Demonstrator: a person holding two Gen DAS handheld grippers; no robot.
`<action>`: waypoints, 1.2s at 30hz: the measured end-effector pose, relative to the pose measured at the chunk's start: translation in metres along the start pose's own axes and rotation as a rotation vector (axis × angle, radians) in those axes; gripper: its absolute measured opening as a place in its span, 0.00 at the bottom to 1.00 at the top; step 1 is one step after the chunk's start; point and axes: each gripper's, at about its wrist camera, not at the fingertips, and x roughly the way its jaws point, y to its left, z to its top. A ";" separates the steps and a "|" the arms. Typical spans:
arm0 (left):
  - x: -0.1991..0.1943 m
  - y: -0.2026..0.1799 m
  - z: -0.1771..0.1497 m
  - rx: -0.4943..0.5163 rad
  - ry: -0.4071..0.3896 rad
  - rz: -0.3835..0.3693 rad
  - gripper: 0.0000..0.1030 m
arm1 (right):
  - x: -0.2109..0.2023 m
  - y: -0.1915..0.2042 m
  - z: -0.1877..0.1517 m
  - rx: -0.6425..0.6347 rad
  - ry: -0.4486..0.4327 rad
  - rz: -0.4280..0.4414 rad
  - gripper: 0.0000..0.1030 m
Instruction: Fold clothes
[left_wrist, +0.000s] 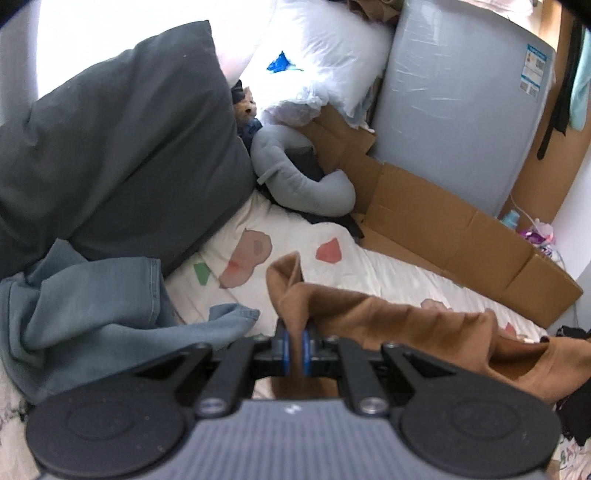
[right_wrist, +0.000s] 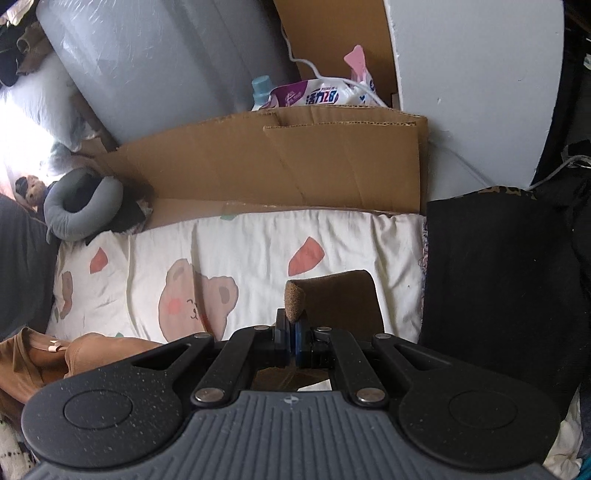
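Brown garment (left_wrist: 388, 317), apparently rumpled, lifted above bed.

Brown garment (left_wrist: 388, 317), blue-grey jeans (left_wrist: 92, 306), dark grey pillow (left_wrist: 122, 147); cream sheet (right_wrist: 258, 251) printed with pink bears and red-green patches.

The left tool (left_wrist: 295, 345) is showing black linkage arms, silver screws, blue-edged pads and a ribbed grey housing; the right tool (right_wrist: 293, 341) is looking alike.

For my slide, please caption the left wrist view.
Left gripper pinches brown garment above cartoon-print bedsheet.
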 end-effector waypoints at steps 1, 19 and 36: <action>0.004 0.000 -0.002 -0.001 0.008 0.000 0.07 | -0.001 0.000 0.000 0.003 -0.003 -0.001 0.00; 0.088 0.018 -0.117 -0.058 0.225 0.032 0.07 | 0.073 -0.059 -0.074 0.077 0.108 -0.053 0.00; 0.074 0.049 -0.196 -0.138 0.351 0.001 0.09 | 0.083 -0.088 -0.128 0.118 0.172 -0.038 0.05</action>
